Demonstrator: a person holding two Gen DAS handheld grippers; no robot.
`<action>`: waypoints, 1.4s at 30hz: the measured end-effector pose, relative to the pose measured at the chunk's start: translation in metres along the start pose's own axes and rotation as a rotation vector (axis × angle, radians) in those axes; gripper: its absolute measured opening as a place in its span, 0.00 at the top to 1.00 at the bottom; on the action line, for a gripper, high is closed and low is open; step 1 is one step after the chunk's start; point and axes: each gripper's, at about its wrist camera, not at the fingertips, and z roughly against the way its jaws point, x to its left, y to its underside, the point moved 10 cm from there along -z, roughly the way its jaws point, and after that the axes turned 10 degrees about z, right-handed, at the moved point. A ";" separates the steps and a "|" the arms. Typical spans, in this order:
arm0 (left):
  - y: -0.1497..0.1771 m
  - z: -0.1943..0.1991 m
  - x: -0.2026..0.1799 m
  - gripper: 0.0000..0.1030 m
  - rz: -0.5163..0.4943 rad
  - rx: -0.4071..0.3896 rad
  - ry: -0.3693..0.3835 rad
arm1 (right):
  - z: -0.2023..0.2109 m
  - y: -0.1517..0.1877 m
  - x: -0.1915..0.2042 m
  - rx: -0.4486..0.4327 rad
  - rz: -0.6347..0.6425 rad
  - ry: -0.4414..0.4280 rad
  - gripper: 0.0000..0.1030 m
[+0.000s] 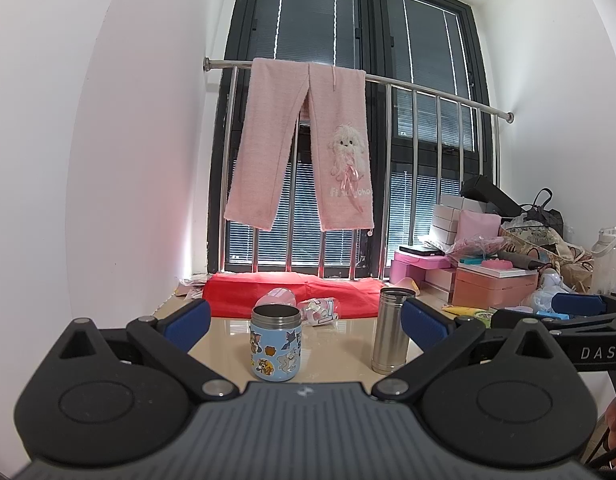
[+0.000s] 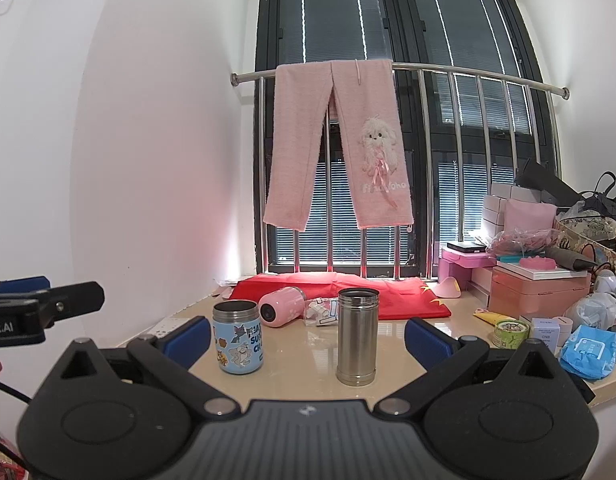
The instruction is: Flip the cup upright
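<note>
- Left claw hangs spread wide and empty above the near edge of the surface, blue pads parted on either side of the cartoon-printed blue cup, which stands upright, mouth up, just ahead between them.
- Right claw is likewise released and holding nothing; the plain steel cup stands upright straight ahead inside its gap, the blue one off toward its left finger.
- The one still down is the pink cup: on its side beyond both standing cups, open mouth facing the right claw, resting by the red cloth and touching or just beside a crumpled wrapper.
- My read: both claws are parted ready for a pickup, and two cups look done.
- Reaching the pink one means passing between the standing cups; clipping either is the risk, and a round body may roll.
</note>
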 end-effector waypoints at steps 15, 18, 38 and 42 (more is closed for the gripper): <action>-0.001 0.002 -0.001 0.00 0.000 -0.001 0.001 | 0.001 -0.001 -0.001 -0.001 0.002 0.000 0.00; -0.001 0.002 0.000 0.00 0.000 -0.001 0.001 | 0.001 -0.001 0.000 -0.001 0.002 0.000 0.00; -0.002 -0.036 0.005 0.00 -0.007 0.046 -0.005 | -0.039 -0.001 -0.005 0.054 0.004 -0.010 0.00; -0.011 -0.062 0.007 0.00 -0.027 0.057 -0.002 | -0.067 -0.007 -0.009 0.069 0.002 -0.021 0.00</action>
